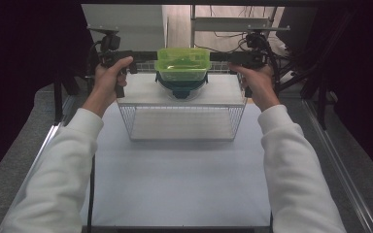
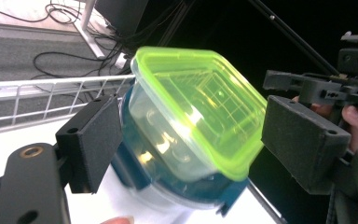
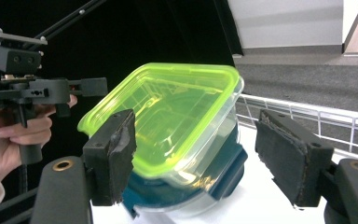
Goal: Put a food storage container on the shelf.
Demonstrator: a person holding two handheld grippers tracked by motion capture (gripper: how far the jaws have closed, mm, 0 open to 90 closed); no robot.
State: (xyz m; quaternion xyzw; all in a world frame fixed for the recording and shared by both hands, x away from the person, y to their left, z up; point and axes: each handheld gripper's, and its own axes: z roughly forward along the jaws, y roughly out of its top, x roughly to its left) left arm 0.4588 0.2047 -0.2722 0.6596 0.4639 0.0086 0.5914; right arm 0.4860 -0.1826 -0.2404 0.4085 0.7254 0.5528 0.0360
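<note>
A clear container (image 1: 182,68) with a lime-green lid (image 1: 182,57) sits on a teal-lidded container (image 1: 181,86).

This looks like a lab or recording booth rather than a home: black curtains (image 1: 24,73) close in the sides, a metal frame (image 1: 233,23) stands behind a white counter (image 1: 175,179), and loose cables (image 2: 51,56) lie over grey carpet (image 2: 9,46).

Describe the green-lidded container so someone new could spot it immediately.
On the white table stands a wire-sided rack with a flat white top. At the far middle of that top, between the two open grippers, sits the clear container with a neon green lid, stacked on a container with a dark teal lid.
</note>
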